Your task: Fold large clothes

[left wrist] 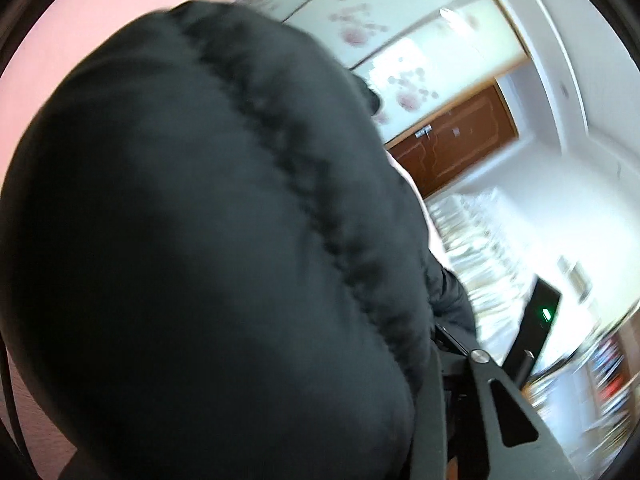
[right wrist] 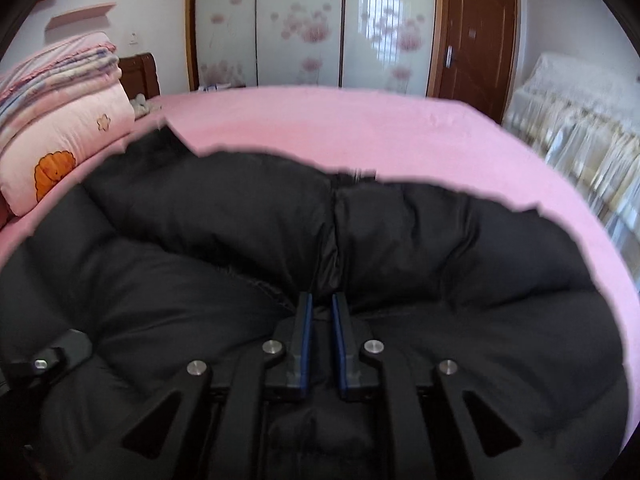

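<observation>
Pink bed (right wrist: 360, 128) carries black jacket (right wrist: 240, 216) lengthwise left-to-right, right gripper (right wrist: 320, 300) pinching it; left gripper's grip hidden.

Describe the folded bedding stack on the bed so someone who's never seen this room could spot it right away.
Start at the pink bed; the black puffy jacket covers its near side. The folded bedding stack sits at the bed's far left edge, in front of the dark wooden headboard. It alone shows an orange cartoon print, a small flower and striped layers.
</observation>
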Demonstrator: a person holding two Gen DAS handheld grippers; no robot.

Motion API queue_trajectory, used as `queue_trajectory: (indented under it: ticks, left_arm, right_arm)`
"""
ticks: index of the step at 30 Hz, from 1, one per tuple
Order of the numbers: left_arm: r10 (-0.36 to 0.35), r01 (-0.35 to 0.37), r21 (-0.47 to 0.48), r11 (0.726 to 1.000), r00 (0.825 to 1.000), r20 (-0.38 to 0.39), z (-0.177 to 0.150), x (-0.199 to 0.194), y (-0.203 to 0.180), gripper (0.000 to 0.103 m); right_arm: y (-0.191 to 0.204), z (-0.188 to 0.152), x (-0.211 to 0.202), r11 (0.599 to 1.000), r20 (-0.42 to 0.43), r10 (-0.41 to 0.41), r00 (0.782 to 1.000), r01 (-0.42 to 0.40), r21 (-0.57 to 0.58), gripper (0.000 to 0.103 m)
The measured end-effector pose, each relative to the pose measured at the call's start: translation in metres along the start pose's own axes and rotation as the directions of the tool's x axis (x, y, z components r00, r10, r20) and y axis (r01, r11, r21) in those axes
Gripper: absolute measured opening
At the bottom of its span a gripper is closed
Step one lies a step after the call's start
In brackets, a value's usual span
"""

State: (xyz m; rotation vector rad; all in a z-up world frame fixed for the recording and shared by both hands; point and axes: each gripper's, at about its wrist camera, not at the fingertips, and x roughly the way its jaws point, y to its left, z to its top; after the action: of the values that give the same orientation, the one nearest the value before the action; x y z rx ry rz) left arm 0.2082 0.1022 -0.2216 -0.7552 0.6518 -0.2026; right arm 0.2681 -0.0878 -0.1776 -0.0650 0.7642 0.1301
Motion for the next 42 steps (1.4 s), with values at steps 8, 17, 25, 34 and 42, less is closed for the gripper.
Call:
queue_trajectory:
  ticks: [8,17,25,34,42]
  left_arm:
    - [0.069,-0.091,0.395,0.914,0.995,0.069,-0.033,-0.001,-0.117,0.026]
    - [0.206,-0.242,0.617,0.749,0.970,0.130,-0.072,0.026,-0.197,0.026]
    - [0.300,-0.321,0.678,0.661,0.942,0.154,-0.091,0.051,-0.239,0.026]
    - [0.374,-0.379,0.767,0.518,0.907,0.196,-0.138,0.080,-0.294,0.026]
    - [0.419,-0.404,0.866,0.296,0.869,0.262,-0.199,0.124,-0.344,0.028]
  right_arm:
    - [-0.020,-0.016,0.017,0.993,-0.046,0.088,0.995,-0.084,0.082,0.008]
    - [-0.043,-0.016,0.020,0.964,-0.133,0.239,0.962,-0.218,0.151,0.007]
    - [-0.093,-0.004,-0.065,0.942,-0.037,0.290,0.956,-0.279,0.185,0.007]
    - [-0.171,-0.009,-0.098,0.971,0.000,0.132,0.991,-0.130,0.203,0.007]
    - [-0.205,-0.028,-0.051,0.925,-0.070,0.242,0.968,-0.209,0.318,0.007]
